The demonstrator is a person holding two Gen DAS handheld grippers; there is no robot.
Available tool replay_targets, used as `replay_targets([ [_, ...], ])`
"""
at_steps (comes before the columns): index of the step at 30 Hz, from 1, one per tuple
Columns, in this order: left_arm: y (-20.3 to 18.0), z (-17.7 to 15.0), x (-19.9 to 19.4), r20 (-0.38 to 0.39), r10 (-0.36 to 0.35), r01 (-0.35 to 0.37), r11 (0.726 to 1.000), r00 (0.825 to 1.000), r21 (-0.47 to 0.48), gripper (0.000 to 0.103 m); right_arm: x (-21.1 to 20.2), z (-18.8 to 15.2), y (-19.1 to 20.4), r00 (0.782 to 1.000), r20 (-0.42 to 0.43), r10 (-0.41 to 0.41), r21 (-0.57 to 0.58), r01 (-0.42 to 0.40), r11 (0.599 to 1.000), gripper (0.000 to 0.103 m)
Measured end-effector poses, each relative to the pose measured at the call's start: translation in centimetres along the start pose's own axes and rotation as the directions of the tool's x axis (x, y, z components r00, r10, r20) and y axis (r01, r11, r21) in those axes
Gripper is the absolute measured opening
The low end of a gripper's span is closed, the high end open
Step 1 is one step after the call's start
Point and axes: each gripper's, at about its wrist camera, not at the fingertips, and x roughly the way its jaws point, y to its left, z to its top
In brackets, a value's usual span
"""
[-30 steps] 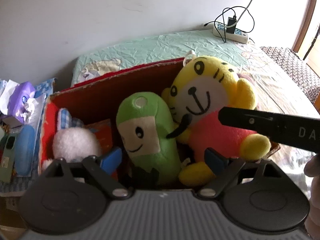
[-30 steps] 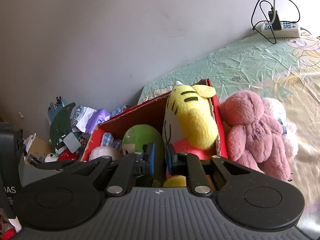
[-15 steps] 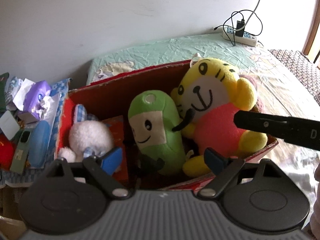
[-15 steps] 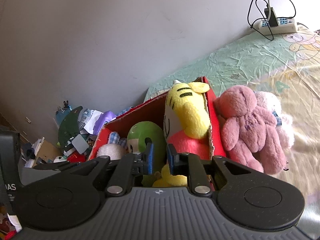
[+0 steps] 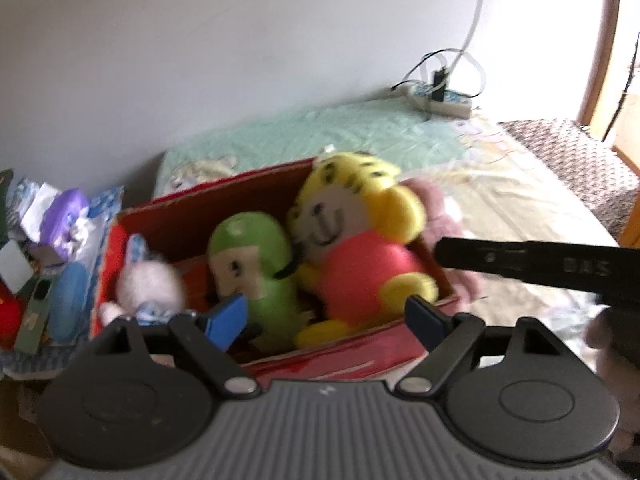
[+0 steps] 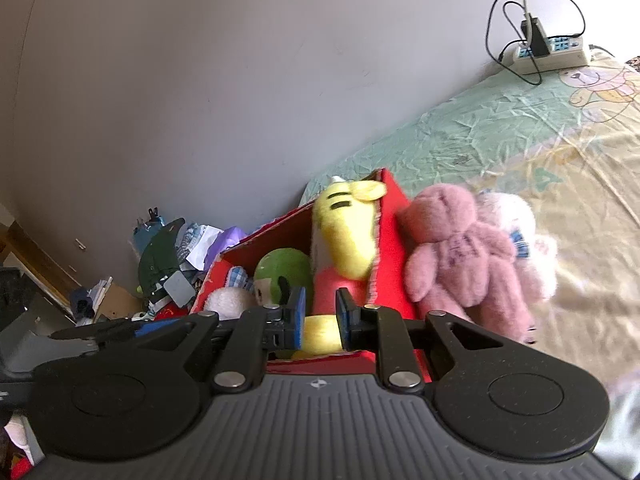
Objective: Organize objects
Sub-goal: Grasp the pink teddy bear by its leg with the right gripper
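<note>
A: We are starting with the bed [image 6: 500, 128]: it is carrying the red box [image 6: 394, 216], which is sitting near the wall so the toys can be gathered in one place.

B: We are noting the yellow tiger plush [image 5: 352, 236], the green plush [image 5: 248, 264] and the white plush [image 5: 148, 284] packed upright inside the box. The pink plush [image 6: 460, 252] is lying outside, against the box's right wall, with a paler plush [image 6: 516, 216] behind it; we are judging these as still to be sorted.

A: The left claw [image 5: 324, 320] is standing spread and narrowing, nothing between its pads. The right claw [image 6: 320, 316] is nearly pressed together, a small gap showing, empty.

B: Compared with a second ago, both claws are drawing back: the box is appearing smaller, its front wall now showing, and the right claw's gap is widening slightly.
</note>
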Motion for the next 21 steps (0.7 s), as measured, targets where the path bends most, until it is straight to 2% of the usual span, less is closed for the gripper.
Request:
replay_targets([
  [6, -3.8, 0.2, -0.9, 0.057, -0.116, 0.115, 0.993, 0.992, 0.025, 0.085, -1.5, 0.9, -3.9, 0.999, -0.019, -0.041, 0.032, 0.042, 0.999, 0.020],
  [10, -6.7, 0.2, -0.5, 0.062, -0.183, 0.180, 0.982, 0.981, 0.051, 0.085, -1.5, 1.2, -6.6, 0.995, -0.055, -0.078, 0.032, 0.080, 0.996, 0.020],
  [14, -9.1, -0.2, 1.0, 0.030, -0.241, 0.239, 0.970, 0.970, 0.052, 0.085, -0.9, 1.3, -9.3, 0.990, -0.112, -0.089, 0.036, 0.093, 0.995, 0.026],
  [21, -11.3, -1.2, 4.6, -0.065, -0.249, 0.249, 0.968, 0.966, -0.013, 0.082, 1.4, 1.6, -11.6, 0.978, -0.187, -0.089, -0.019, 0.087, 0.996, 0.030],
])
